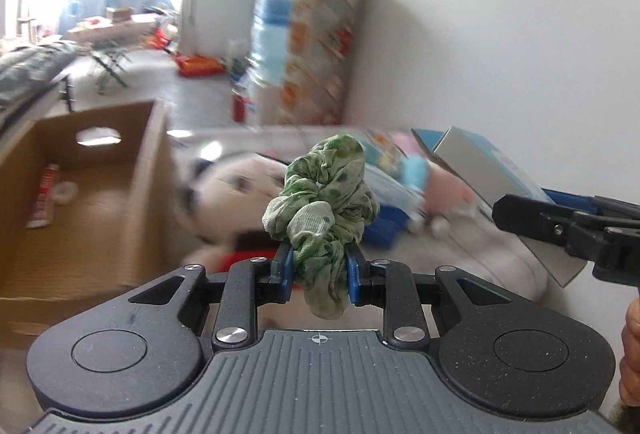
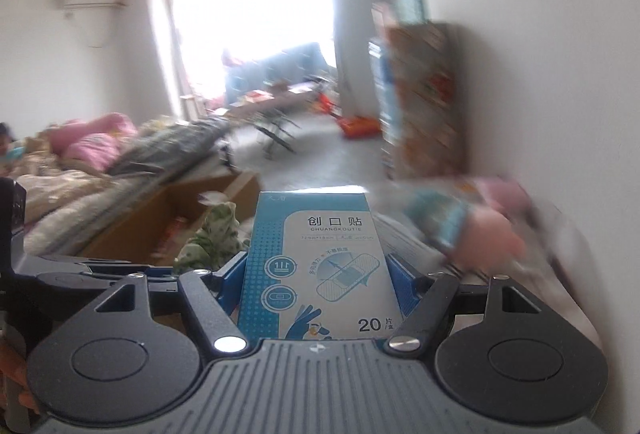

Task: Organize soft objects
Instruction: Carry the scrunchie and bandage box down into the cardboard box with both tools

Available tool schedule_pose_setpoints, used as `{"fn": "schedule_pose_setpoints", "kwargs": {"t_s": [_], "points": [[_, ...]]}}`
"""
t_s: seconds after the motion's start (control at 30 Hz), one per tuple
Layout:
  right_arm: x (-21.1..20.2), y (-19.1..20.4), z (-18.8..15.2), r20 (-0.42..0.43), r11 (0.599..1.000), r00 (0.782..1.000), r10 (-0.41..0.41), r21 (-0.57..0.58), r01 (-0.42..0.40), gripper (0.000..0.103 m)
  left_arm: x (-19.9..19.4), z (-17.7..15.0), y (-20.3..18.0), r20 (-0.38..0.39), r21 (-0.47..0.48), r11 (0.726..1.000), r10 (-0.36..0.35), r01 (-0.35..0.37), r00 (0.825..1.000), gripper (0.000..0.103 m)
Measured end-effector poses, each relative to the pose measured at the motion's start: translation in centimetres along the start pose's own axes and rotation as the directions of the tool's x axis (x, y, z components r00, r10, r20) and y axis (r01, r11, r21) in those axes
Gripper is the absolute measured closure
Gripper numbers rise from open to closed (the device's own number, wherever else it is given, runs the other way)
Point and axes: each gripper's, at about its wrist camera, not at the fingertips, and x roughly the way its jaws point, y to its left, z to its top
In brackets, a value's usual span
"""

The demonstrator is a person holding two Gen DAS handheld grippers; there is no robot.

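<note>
My left gripper is shut on a green spotted fabric scrunchie and holds it in the air to the right of an open cardboard box. The scrunchie also shows in the right wrist view. My right gripper is shut on a blue and white bandage box, which also shows in the left wrist view at the right. A white plush toy with black ears lies blurred behind the scrunchie.
The cardboard box holds a red and white tube and a small white item. A pink plush and blue packages lie on the grey surface at right. A bed with bedding is at left.
</note>
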Motion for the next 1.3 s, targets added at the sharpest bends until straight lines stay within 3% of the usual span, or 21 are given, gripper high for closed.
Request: {"fn": "schedule_pose_setpoints", "kwargs": {"t_s": [0.13, 0.3, 0.4, 0.53, 0.73, 0.83, 0.97, 1.17, 1.3], "points": [[1.8, 4.2, 2.7, 0.029, 0.992, 0.993, 0.114, -0.06, -0.112, 0.027, -3.5, 1.4, 4.0, 0.071, -0.051, 0.997, 0.066, -0.062, 0.995, 0.079], [6.3, 9.2, 6.5, 0.015, 0.96, 0.966, 0.259, -0.111, -0.256, 0.027, -5.8, 4.0, 9.2, 0.131, -0.093, 0.981, 0.179, -0.168, 0.975, 0.079], [10.0, 11.9, 8.5, -0.03, 0.936, 0.941, 0.337, -0.096, -0.338, 0.027, -5.2, 5.5, 12.4, 0.121, -0.12, 0.967, 0.24, -0.225, 0.963, 0.079], [16.6, 15.4, 11.0, -0.12, 0.92, 0.918, 0.377, -0.061, -0.386, 0.027, -2.2, 7.4, 17.6, 0.049, -0.185, 0.945, 0.283, -0.27, 0.958, 0.079], [28.0, 18.8, 12.5, -0.292, 0.945, 0.904, 0.311, -0.007, -0.327, 0.027, 3.6, 9.0, 25.5, -0.103, -0.294, 0.909, 0.278, -0.296, 0.955, 0.079], [32.4, 19.1, 11.8, -0.36, 0.963, 0.898, 0.254, 0.01, -0.268, 0.027, 7.3, 9.4, 29.3, -0.209, -0.368, 0.886, 0.217, -0.282, 0.953, 0.079], [37.1, 20.0, 10.9, -0.449, 0.979, 0.874, 0.187, 0.007, -0.205, 0.027, 11.2, 9.5, 32.7, -0.313, -0.405, 0.854, 0.207, -0.327, 0.927, 0.079], [42.9, 21.6, 9.3, -0.534, 0.992, 0.843, 0.068, -0.054, -0.114, 0.027, 14.1, 9.5, 34.6, -0.392, -0.397, 0.832, 0.227, -0.387, 0.891, 0.079], [45.6, 21.9, 8.2, -0.579, 0.996, 0.814, 0.051, -0.033, -0.086, 0.027, 14.6, 9.3, 35.8, -0.418, -0.423, 0.803, 0.238, -0.419, 0.877, 0.079]]}}
